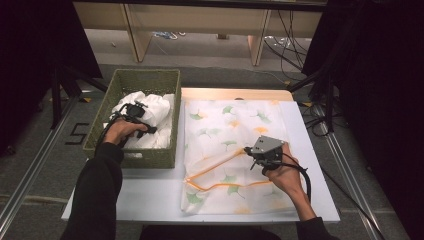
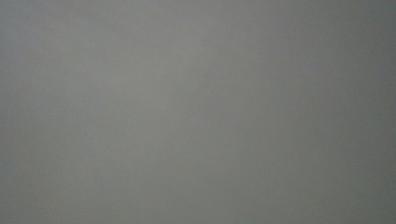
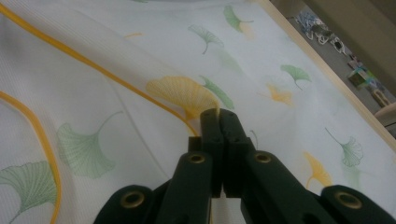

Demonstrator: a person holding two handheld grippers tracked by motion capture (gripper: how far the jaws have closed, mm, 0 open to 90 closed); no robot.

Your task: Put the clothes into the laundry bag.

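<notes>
Right gripper [image 3: 218, 116] is clamped on the orange-trimmed opening edge of the ginkgo-print laundry bag [image 1: 225, 150], flat at table centre-right. Left gripper [image 1: 131, 111] is buried among white clothes [image 1: 155, 107] in the wicker basket [image 1: 145, 77] at the table's left edge; its jaw state is unreadable. The bag mouth lies to the basket's right.

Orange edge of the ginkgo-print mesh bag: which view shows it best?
Right gripper view: the orange edge runs sharp up to the shut right gripper. High view shows its whole loop, small. Left gripper view is blank grey.

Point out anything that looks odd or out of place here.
The left hand-held gripper is buried in the white cloth in the basket, so its own view is blank grey. The leaf-print bag lies rumpled, its orange edge askew.
</notes>
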